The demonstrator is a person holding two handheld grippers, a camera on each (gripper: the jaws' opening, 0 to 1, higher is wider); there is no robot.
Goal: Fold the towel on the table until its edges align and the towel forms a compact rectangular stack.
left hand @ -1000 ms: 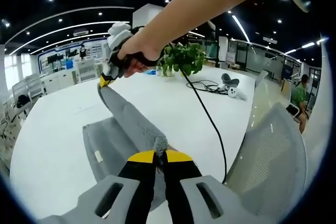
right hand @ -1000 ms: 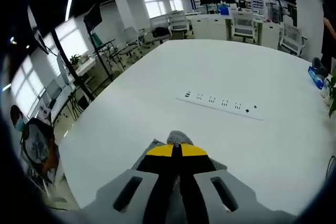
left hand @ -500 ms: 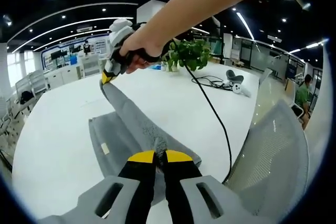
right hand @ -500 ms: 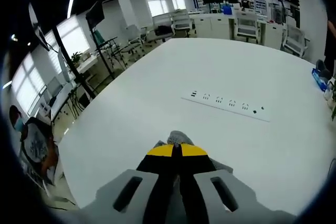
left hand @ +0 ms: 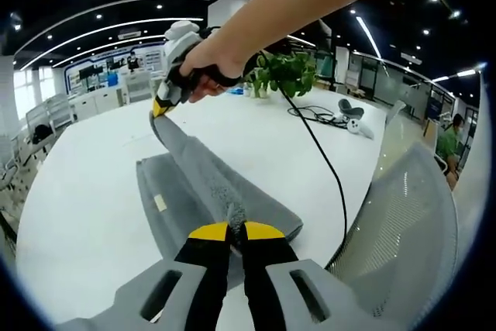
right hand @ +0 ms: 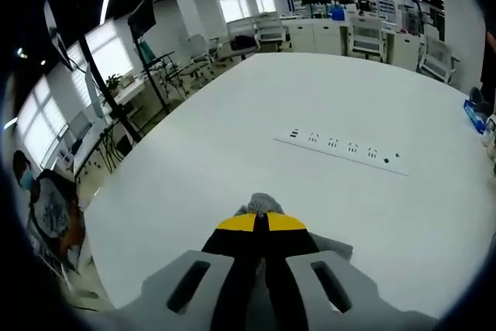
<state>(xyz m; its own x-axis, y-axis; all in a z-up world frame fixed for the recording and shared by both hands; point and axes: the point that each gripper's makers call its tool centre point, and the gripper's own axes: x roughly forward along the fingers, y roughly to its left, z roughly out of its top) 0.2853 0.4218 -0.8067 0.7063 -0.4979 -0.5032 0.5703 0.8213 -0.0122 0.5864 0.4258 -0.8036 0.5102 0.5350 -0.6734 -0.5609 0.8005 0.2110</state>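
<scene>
Mid-fold — left tongs (left hand: 235,229) and right tongs (right hand: 260,221) each pinch a corner of the grey towel (left hand: 203,184), lifting one edge taut while the rest lies near the tabletop (left hand: 85,199) edge. Compact stack not yet formed.

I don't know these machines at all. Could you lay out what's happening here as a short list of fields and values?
Item handled: grey towel, one edge lifted and stretched between two handheld grippers, the rest lying on the white table
Left gripper: shut on a towel corner
Right gripper: shut on the other corner; in the left gripper view it is held by a person's hand
Towel label: small white tag facing up
Also on table: potted plant, black cable, row of sockets
Nearby: mesh chair
</scene>
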